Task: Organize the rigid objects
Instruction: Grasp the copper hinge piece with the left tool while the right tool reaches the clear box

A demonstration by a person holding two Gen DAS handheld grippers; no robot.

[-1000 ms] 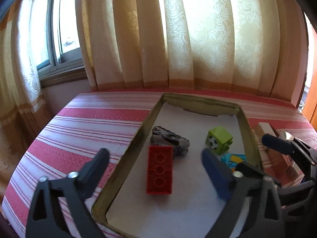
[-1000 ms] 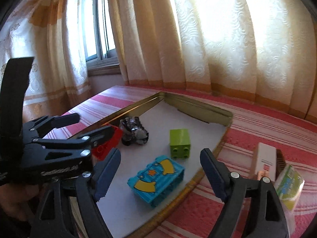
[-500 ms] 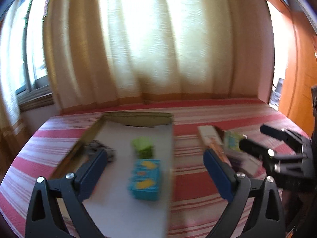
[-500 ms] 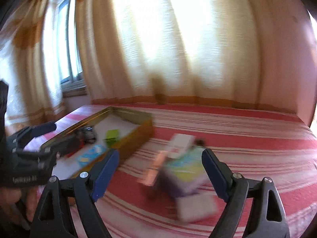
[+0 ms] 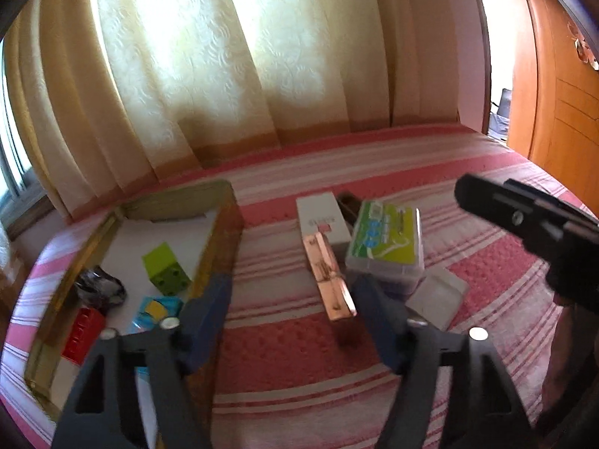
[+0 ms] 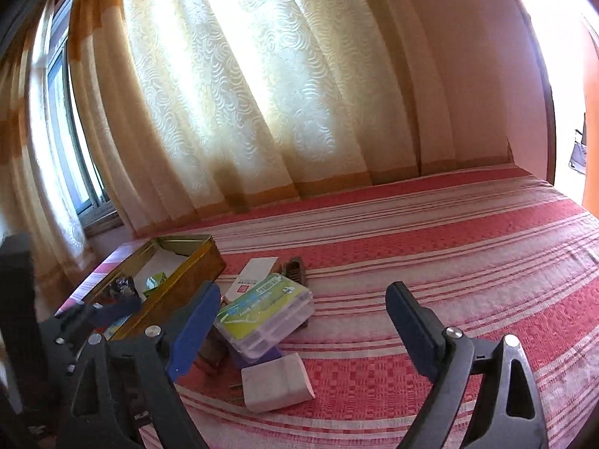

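Observation:
A gold tin tray [image 5: 221, 232] at the left holds a green block [image 5: 166, 269], a red brick [image 5: 82, 336], a teal block [image 5: 157, 310] and a dark crumpled toy [image 5: 99, 288]. Loose on the bed lie a white box [image 5: 322, 217], a copper bar [image 5: 329, 273], a clear case with a green label [image 5: 385, 243] and a small white box [image 5: 436, 295]. My left gripper [image 5: 294, 299] hovers over the bar's near end, jaws closing, pads touching nothing. My right gripper [image 6: 303, 299] is opening above the clear case [image 6: 262, 307], empty.
A red and white striped bedcover [image 5: 299, 374] lies under everything. A dark brown ridged item [image 6: 294, 267] sits behind the white box. Cream curtains hang along the far edge, and a wooden door [image 5: 561, 93] stands at the right. The tray wall [image 6: 187, 273] rises beside the loose items.
Both views have swung right, from the tray's inside to the loose items on the bedcover. The left jaws have narrowed. The right jaws stand a little wider.

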